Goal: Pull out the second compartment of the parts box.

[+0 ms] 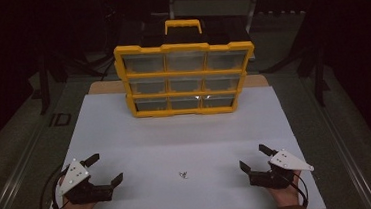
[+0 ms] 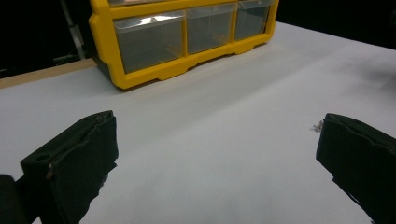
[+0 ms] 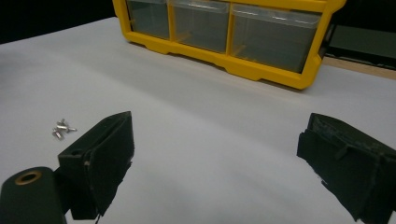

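Note:
A yellow organiser case (image 1: 185,78) with clear drawers stands upright at the back of the white table (image 1: 176,135), and its lower drawers fill the far end of the left gripper view (image 2: 187,37) and the right gripper view (image 3: 224,32). A few small silver screws (image 1: 183,174) lie on the white surface between the hands; the right gripper view has the screws (image 3: 63,129) left of its jaw, and in the left gripper view the screws (image 2: 318,125) peek out beside the right jaw. My left gripper (image 1: 104,169) rests at the front left, jaws wide apart and empty. My right gripper (image 1: 254,157) rests at the front right, open and empty too.
A black box with a yellow handle (image 1: 183,26) stands behind the case. A wooden board edge (image 1: 106,86) runs under the white sheet at the back. Dark surroundings border the table on both sides.

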Motion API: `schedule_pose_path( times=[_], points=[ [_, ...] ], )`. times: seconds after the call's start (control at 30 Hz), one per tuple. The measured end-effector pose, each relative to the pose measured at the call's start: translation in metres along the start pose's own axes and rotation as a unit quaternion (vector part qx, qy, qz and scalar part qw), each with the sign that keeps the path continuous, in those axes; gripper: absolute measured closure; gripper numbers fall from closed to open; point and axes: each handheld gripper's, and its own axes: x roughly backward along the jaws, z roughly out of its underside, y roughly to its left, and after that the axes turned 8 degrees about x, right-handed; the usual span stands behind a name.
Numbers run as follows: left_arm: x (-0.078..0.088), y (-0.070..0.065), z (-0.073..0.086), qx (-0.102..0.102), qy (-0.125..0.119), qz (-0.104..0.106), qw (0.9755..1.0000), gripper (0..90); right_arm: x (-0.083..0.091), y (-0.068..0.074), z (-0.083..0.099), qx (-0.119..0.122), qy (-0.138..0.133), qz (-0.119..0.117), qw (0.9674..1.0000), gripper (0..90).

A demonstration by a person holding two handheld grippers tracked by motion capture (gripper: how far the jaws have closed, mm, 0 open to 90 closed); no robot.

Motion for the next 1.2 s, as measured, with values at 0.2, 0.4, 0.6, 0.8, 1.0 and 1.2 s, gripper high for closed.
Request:
schedule_pose_path(
  times=[0.2,0.4,0.6,0.8,1.0,1.2],
  points=[
    [0.000,-0.001,0.000,-0.003,0.000,-0.004,1.0000,0.0,-0.004,0.006,-0.004,-0.006,0.001,-0.012,0.9999,8.9],
    [-0.003,-0.002,0.001,-0.005,0.004,-0.009,0.9999,0.0,-0.007,0.009,-0.011,-0.004,0.007,-0.012,0.9999,8.8],
    [-0.005,-0.003,0.001,-0.008,0.005,-0.013,0.9999,0.0,-0.013,0.015,-0.028,0.002,0.011,-0.020,0.9997,8.9],
    [-0.004,-0.002,0.002,-0.006,0.002,-0.014,0.9999,0.0,-0.027,0.020,-0.044,0.010,0.012,-0.036,0.9992,8.8],
    [-0.004,-0.002,0.001,-0.009,0.002,-0.013,0.9999,0.0,-0.039,0.027,-0.060,0.026,0.009,-0.046,0.9986,8.8],
    [-0.003,-0.003,0.001,-0.008,0.000,-0.013,0.9999,0.0,-0.050,0.030,-0.071,0.029,0.012,-0.048,0.9984,8.9]
  ],
)
